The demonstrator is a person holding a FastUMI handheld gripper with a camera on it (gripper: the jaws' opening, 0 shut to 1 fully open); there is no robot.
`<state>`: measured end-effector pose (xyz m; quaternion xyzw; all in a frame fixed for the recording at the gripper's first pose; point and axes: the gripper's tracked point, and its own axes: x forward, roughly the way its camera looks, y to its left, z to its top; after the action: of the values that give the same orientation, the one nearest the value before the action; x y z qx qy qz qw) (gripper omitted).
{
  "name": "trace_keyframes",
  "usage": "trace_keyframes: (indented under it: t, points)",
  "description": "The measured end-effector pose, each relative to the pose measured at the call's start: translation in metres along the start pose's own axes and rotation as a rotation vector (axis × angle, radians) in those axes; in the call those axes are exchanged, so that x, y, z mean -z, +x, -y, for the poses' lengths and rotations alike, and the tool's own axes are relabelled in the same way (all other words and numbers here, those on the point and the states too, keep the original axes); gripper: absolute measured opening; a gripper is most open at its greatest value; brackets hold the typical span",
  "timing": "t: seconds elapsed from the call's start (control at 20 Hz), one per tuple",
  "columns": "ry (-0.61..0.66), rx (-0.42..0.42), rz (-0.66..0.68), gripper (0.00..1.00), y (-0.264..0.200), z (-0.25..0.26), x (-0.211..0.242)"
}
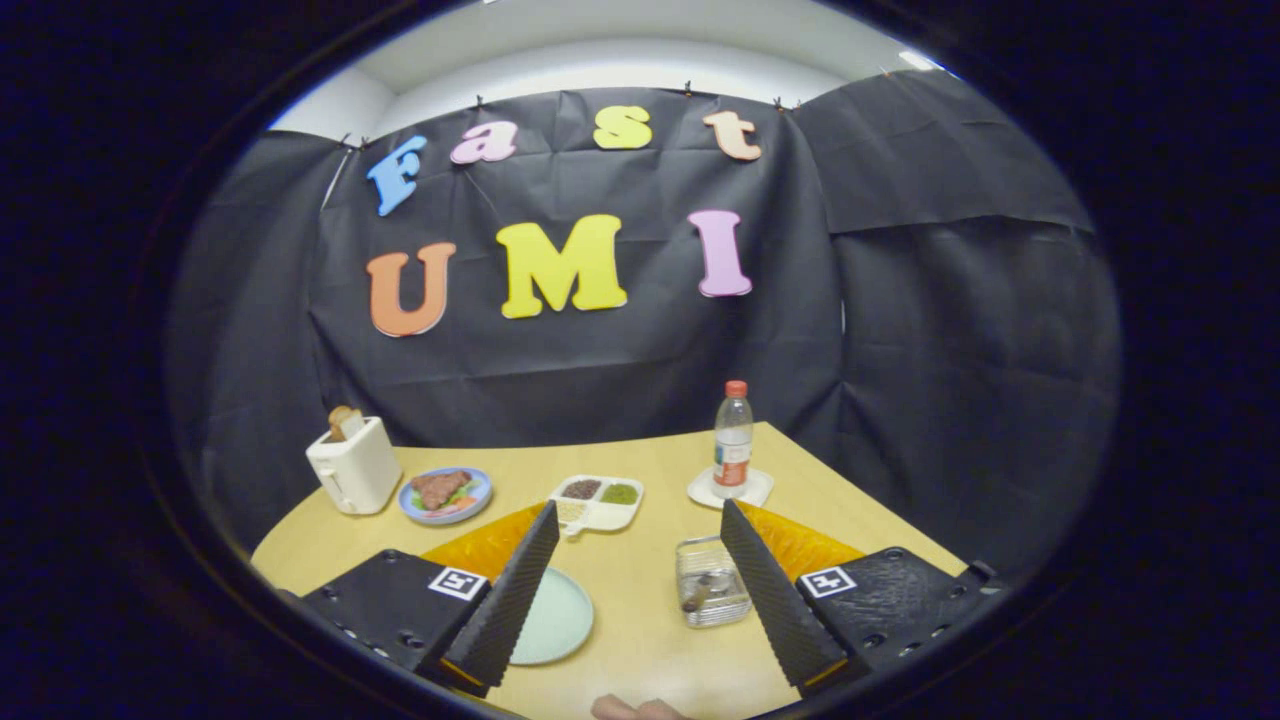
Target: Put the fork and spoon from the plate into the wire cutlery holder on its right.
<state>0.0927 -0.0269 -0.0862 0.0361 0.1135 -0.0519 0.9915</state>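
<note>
The tongs were held wide open, empty, above the counter. Cutlery was seen inside the wire holder, beside the plate: judged light, stiff, slippery; best gripped mid-handle.

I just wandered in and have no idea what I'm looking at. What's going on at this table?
A person is holding a hand-held claw above a wooden table, its two fingers spread wide and gripping nothing. Beside one finger lies a pale green plate; beside the other stands a wire cutlery holder with what looks like cutlery inside. Beyond them sit a toaster, a plate of food, a divided dish and a water bottle.
</note>
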Motion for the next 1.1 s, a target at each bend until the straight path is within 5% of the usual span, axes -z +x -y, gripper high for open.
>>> trace_keyframes:
  t: [0.55,1.1]
  points:
    - [-0.088,-0.064,-0.101,0.96,0.002,-0.112,0.066]
    - [-0.13,-0.032,-0.484,0.97,0.045,-0.141,0.17]
